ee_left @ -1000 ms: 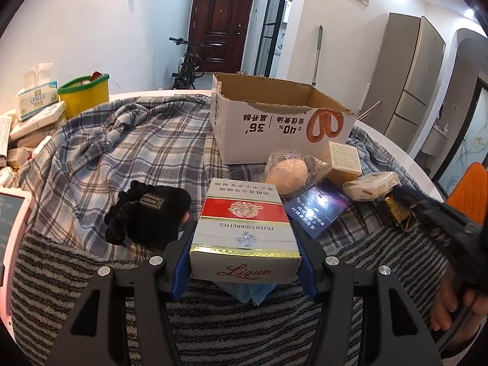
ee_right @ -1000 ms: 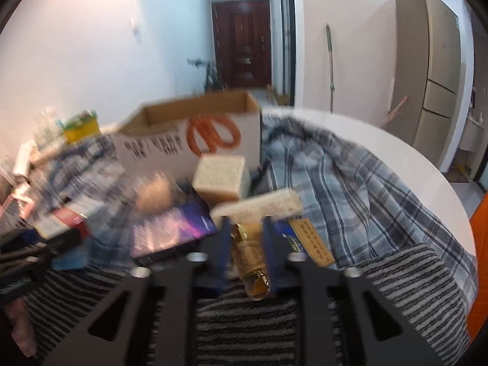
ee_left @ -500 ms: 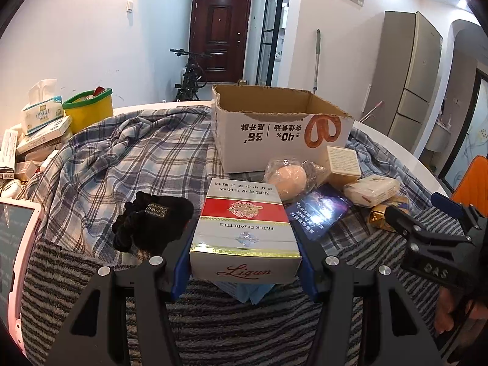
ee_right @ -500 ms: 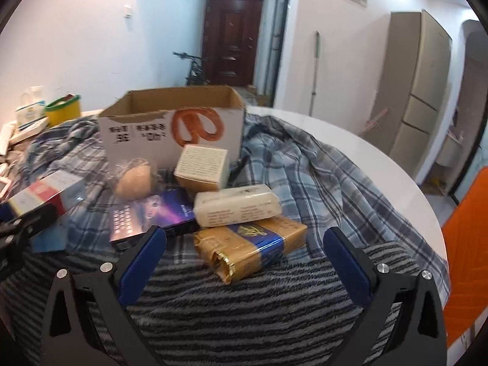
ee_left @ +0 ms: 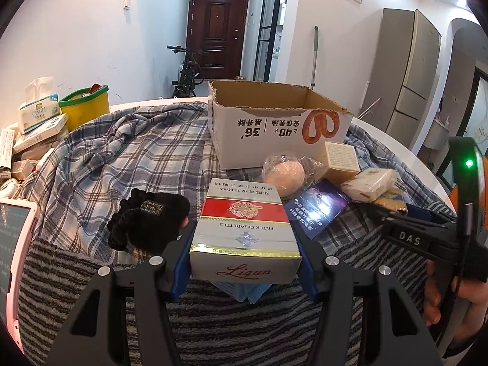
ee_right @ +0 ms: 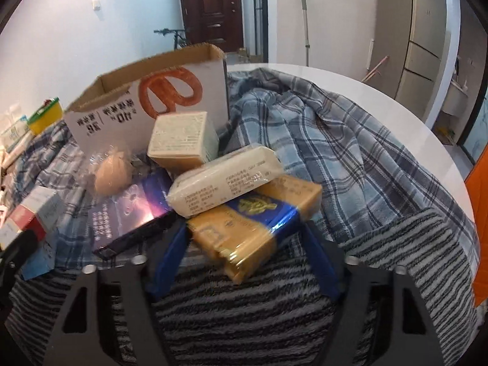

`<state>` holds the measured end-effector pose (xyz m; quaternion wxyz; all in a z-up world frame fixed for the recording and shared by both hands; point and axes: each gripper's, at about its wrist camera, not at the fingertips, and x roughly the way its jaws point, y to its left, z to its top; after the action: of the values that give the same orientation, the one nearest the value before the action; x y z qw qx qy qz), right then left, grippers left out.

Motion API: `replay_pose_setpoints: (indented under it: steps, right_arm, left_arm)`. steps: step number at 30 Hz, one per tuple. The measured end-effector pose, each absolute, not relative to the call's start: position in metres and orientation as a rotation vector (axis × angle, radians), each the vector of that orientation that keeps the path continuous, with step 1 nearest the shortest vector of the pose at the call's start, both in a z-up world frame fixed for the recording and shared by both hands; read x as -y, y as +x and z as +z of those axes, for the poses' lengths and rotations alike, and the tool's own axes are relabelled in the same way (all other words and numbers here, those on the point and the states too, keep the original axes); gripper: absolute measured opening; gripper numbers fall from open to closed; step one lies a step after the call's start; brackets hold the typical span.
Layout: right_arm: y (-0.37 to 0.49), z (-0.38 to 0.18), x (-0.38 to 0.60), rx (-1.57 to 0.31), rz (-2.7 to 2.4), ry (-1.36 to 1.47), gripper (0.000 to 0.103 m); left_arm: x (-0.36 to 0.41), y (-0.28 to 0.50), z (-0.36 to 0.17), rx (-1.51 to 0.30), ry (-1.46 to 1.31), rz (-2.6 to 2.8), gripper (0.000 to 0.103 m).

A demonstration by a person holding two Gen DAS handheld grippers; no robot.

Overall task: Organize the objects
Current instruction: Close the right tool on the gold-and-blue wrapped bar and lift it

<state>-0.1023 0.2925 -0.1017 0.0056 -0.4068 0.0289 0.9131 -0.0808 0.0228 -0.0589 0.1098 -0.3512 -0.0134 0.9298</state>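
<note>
Landmark: cardboard box (ee_left: 274, 128), open top, printed side facing both cameras.

Left gripper (ee_left: 244, 241): blue pads pressed flat against both long sides of the cigarette carton (ee_left: 244, 228), jaws spread just to carton width; carton looks gripped, sits well short of the box. Black scrunchie (ee_left: 146, 222) touches the carton's left side, same depth.

Right gripper (ee_right: 244, 238): jaws wide, straddling the near end of the gold-and-blue packet (ee_right: 256, 222); gaps show on both sides, so nothing is clamped. White wrapped bar (ee_right: 225, 180) lies across the packet's far end, nearer the box. Dark booklet (ee_right: 134, 213) to their left. Cube carton (ee_right: 183, 140) and bagged round item (ee_right: 111, 167) sit just in front of the box.

Step, by my reading: pick-up phase, left item secured, right grasp not yet made. Next: close right jaws on the packet without dragging the bar, then lift both over the box rim.
</note>
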Motion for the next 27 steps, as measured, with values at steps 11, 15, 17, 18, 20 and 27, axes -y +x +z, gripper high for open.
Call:
replay_pose_setpoints:
  steps: [11,15,17,18,20,27]
  right_arm:
    - [-0.045,-0.056,-0.281,-0.127,3.159,-0.699,0.048]
    - [-0.042,-0.053,-0.275,-0.147,3.232,-0.622,0.012]
    - [-0.040,-0.053,-0.276,-0.168,3.266,-0.615,0.012]
    - [-0.043,-0.055,-0.275,-0.168,3.263,-0.638,0.012]
    - [-0.046,-0.057,-0.278,-0.192,3.232,-0.693,0.012]
    - [-0.060,-0.067,-0.287,-0.229,3.109,-0.888,0.083]
  left_arm:
    - [-0.021,-0.063,-0.047,0.034,-0.879,2.772,0.060]
    - [-0.022,-0.055,-0.041,0.012,-0.814,2.795,0.060]
    - [-0.023,-0.054,-0.040,0.007,-0.802,2.801,0.060]
    - [-0.023,-0.054,-0.040,0.006,-0.805,2.800,0.060]
    - [-0.023,-0.056,-0.041,0.008,-0.821,2.798,0.060]
    - [-0.022,-0.056,-0.042,0.014,-0.826,2.795,0.060]
